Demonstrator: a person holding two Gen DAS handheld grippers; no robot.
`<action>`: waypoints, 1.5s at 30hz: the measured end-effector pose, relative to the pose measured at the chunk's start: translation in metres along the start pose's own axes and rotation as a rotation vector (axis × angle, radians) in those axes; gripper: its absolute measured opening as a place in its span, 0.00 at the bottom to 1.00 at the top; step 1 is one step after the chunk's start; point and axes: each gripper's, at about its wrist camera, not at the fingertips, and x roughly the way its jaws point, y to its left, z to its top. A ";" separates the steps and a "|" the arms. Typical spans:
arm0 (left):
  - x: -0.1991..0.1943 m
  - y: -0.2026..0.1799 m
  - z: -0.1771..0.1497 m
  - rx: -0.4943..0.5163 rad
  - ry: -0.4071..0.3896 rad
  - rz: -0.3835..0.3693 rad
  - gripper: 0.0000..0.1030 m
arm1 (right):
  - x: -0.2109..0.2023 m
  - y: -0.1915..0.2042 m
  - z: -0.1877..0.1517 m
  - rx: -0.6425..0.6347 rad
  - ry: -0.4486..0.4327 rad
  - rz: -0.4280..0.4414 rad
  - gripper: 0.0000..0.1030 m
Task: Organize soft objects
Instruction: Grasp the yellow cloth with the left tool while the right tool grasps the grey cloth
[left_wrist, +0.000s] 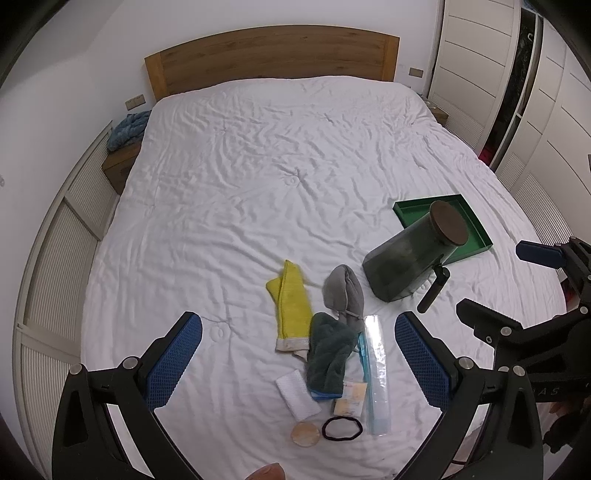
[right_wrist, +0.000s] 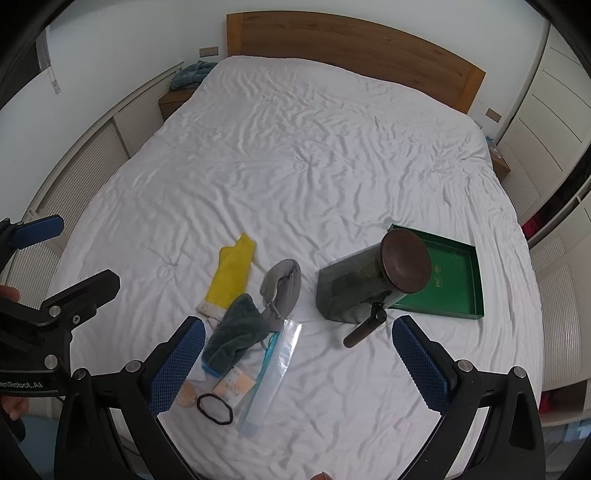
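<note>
Yellow cloth (left_wrist: 291, 306), grey cloth (left_wrist: 345, 291), teal cloth (left_wrist: 328, 350) touching on bed (left_wrist: 258, 166), both tools spread

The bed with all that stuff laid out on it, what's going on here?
A person holds a two-finger claw in each hand above a white bed. Both the left claw and the right claw are open and hold nothing. Below them lie a yellow cloth, a grey cloth, a dark green towel, a black hair tie and a clear plastic bag. To the right, a dark jar stands partly on a green tray. Nothing looks sorted yet.
</note>
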 end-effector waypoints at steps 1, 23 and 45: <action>0.000 0.000 0.000 0.000 0.000 -0.001 0.99 | 0.000 0.000 -0.001 0.000 0.001 -0.001 1.00; 0.032 -0.009 -0.006 -0.042 0.023 0.024 0.99 | 0.038 -0.003 0.003 -0.007 0.033 0.009 1.00; 0.255 0.050 -0.022 -0.091 0.178 0.038 0.99 | 0.295 0.007 0.005 0.041 0.133 0.025 1.00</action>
